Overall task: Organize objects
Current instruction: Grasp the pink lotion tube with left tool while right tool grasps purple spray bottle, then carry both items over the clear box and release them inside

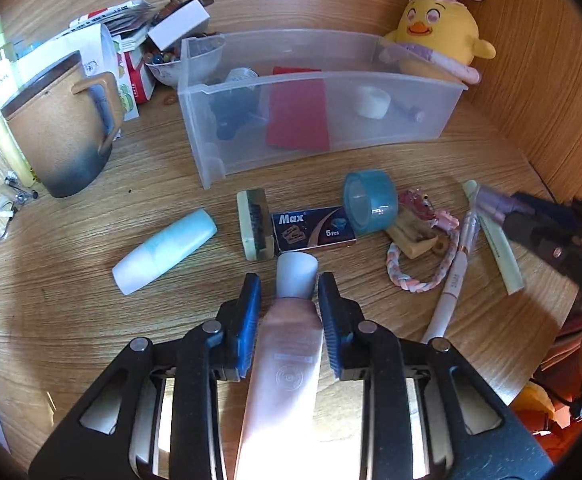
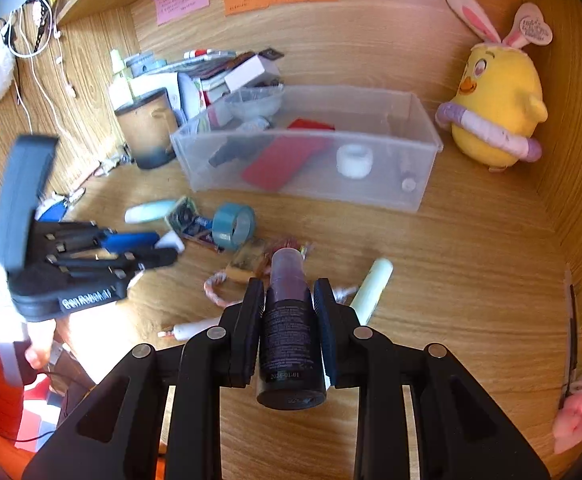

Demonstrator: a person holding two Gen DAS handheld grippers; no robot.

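My left gripper (image 1: 289, 294) is shut on a pink tube with a white cap (image 1: 291, 332), held low over the desk. My right gripper (image 2: 287, 300) is shut on a dark purple bottle (image 2: 289, 332), above the loose items. A clear plastic bin (image 1: 371, 136) (image 2: 423, 152) stands behind, holding a red card (image 1: 297, 118), a white tape roll (image 2: 354, 160) and a dark object. On the desk lie a blue tape roll (image 1: 371, 202) (image 2: 235, 226), a Max box (image 1: 313, 228), a pale blue bottle (image 1: 167, 250), a small brush (image 1: 254, 224), a braided keyring (image 1: 423, 256) and pens (image 1: 457, 276).
A brown mug (image 1: 61, 128) and a pile of boxes and papers (image 1: 131, 36) stand at the left. A yellow chick plush (image 1: 437, 36) (image 2: 495, 116) sits at the back right. Wooden walls close the desk behind and at the right. A pink toy (image 2: 573, 416) lies at the right wall.
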